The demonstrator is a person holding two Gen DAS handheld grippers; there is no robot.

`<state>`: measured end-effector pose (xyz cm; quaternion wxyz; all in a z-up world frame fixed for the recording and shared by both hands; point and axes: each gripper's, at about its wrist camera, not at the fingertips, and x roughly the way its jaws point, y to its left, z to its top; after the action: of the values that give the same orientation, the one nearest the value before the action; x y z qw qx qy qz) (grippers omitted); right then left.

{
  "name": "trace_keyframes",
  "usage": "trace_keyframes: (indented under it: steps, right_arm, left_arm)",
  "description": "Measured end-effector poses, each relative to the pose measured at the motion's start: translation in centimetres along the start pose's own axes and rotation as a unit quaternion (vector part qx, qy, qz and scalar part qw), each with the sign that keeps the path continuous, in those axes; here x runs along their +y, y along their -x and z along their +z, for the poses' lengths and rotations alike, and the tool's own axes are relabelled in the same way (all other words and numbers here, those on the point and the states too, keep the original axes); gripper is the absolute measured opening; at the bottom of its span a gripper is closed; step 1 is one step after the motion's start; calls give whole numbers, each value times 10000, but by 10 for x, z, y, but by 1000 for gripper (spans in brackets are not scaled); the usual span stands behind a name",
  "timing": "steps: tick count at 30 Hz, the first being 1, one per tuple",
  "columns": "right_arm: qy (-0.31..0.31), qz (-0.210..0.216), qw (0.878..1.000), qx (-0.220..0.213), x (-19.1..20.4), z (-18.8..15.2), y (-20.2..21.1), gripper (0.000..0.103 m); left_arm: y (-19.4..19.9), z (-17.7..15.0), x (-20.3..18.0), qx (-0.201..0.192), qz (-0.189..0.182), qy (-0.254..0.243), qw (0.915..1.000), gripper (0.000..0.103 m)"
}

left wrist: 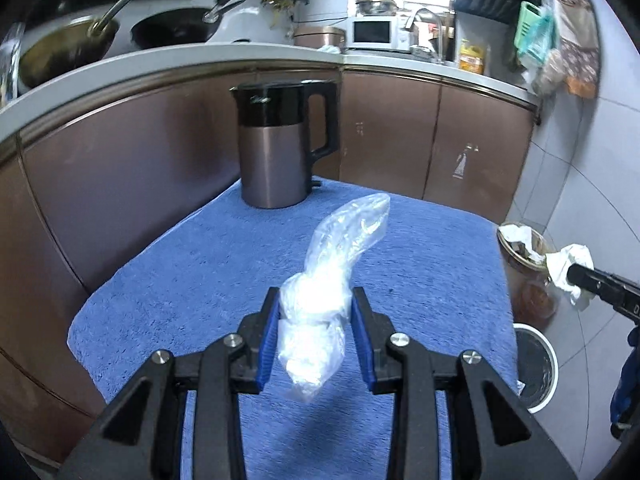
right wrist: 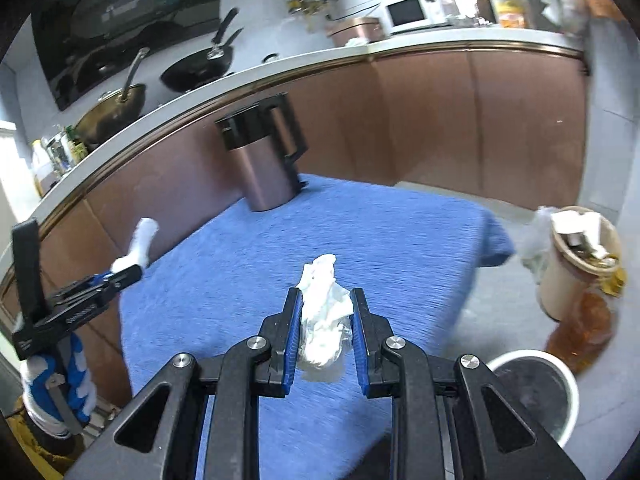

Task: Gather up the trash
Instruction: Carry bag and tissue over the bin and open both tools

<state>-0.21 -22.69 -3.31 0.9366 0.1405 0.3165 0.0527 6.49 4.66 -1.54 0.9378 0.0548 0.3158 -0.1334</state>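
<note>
Two grippers: each pinches one piece of trash above the blue towel.
Left gripper: blue pads pressed against a crumpled clear plastic bag; the bag's twisted neck sits between the pads, its puffed end sticks out ahead toward the kettle, and a tail hangs down behind the pads.
Right gripper: pads clamped on a wadded white tissue, which pokes out past the fingertips (the wad fills the gap between the pads).
Same tissue, left view: at the right edge, beyond the towel's right side, just in front of the full bin.
Gloved hand: blue-and-white glove under the left tool, off the towel's left edge in the right wrist view.
Electric kettle: upright at the towel's far edge, bronze body, black lid and handle, against the brown cabinet doors.
Full waste bin: on the floor off the towel's right side, stuffed with paper and scraps.
White bucket: on the floor nearer than the bin, off the towel's right side.
Pans: on the counter beyond the kettle (two, dark).
Microwave: white, on the far counter, right of the kettle.
</note>
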Motion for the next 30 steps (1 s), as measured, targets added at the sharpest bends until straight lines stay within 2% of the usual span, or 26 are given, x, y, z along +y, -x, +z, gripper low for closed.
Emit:
trace_keyframes:
  steps: [8,16,30]
  right_arm:
    - [-320,-444,9984,-109,-45,-24,32,24]
    - [-590,-866,9941,-274,-82,-32,53,24]
    - [-1075,-1254,9859,-254,-137,-51,59,25]
  left_arm:
    - [8,-1,-49,-49,-113,-451,9989,32]
    - [4,0,-87,-52,-205,-815,9964,32]
    - [-21,-1,-172,124,-680,-1542,9856,32]
